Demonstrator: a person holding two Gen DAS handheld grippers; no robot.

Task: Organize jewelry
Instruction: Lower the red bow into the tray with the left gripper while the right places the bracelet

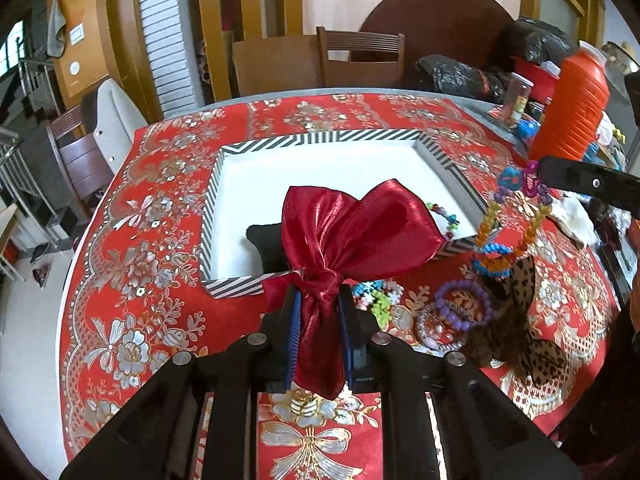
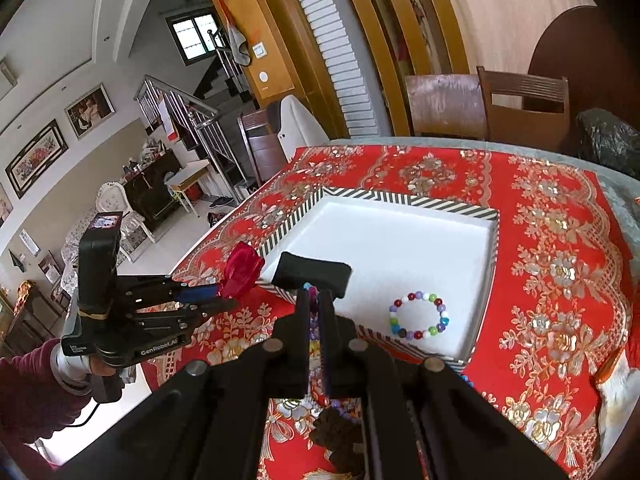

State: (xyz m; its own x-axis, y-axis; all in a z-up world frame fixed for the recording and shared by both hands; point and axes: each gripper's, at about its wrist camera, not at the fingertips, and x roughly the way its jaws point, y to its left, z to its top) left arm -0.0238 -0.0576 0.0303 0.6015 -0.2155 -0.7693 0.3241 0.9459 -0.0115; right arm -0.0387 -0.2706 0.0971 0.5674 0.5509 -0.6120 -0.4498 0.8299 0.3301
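My left gripper (image 1: 320, 294) is shut on the knot of a red satin bow (image 1: 352, 228), held above the near rim of a striped box (image 1: 320, 136) with a white floor. The right wrist view shows that gripper (image 2: 226, 297) and the bow (image 2: 242, 270) left of the box (image 2: 400, 200). In the box lie a black cushion (image 2: 312, 272) and a multicoloured bead bracelet (image 2: 418, 318). My right gripper (image 2: 316, 294) is shut on a colourful bead necklace (image 1: 520, 184), which hangs from it (image 1: 542, 172) beside the box's right corner.
Purple bracelets (image 1: 464, 304), a leopard-print bow (image 1: 520, 320) and small bright beads (image 1: 376, 296) lie on the red floral tablecloth (image 1: 140, 260) near the box. An orange bottle (image 1: 572, 108), black bags and clutter crowd the far right. Wooden chairs (image 1: 360, 56) stand behind the table.
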